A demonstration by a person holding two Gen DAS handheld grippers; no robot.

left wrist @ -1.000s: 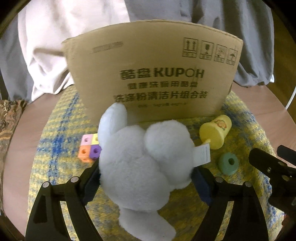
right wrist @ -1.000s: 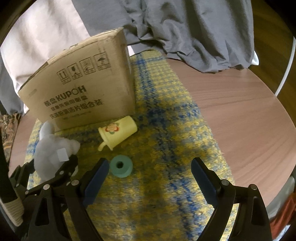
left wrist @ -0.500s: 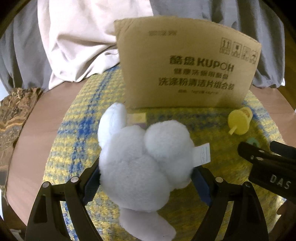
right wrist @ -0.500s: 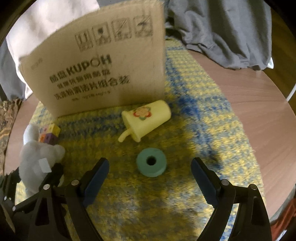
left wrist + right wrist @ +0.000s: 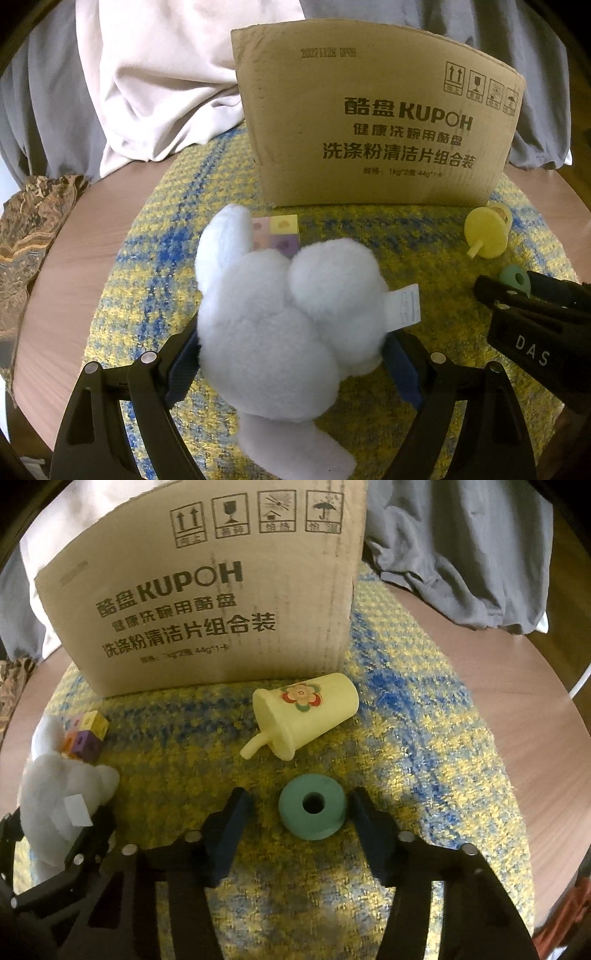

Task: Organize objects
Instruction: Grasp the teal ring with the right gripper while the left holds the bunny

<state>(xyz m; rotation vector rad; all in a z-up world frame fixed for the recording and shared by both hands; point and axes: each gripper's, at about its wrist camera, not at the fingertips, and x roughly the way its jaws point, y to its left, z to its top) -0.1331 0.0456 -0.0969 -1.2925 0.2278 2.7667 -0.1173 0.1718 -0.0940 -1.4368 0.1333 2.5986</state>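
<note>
My left gripper (image 5: 291,354) is shut on a white plush toy (image 5: 284,317) and holds it above the yellow-blue mat (image 5: 155,251). The plush also shows in the right wrist view (image 5: 62,790). My right gripper (image 5: 299,808) is open with its jaws on either side of a green ring (image 5: 312,806) that lies flat on the mat; the right pad is close to the ring, the left one apart. A yellow toy cup (image 5: 303,716) with a flower lies on its side just beyond the ring. A cardboard box (image 5: 376,122) stands behind.
A block of coloured cubes (image 5: 85,736) sits on the mat in front of the box, partly hidden by the plush in the left wrist view (image 5: 280,232). Grey and white cloth (image 5: 147,81) lies behind the box. The round wooden table (image 5: 517,686) extends right.
My right gripper has come down and forward over the green ring and narrowed around it. The left gripper, still holding the plush, has shifted left relative to the box.
</note>
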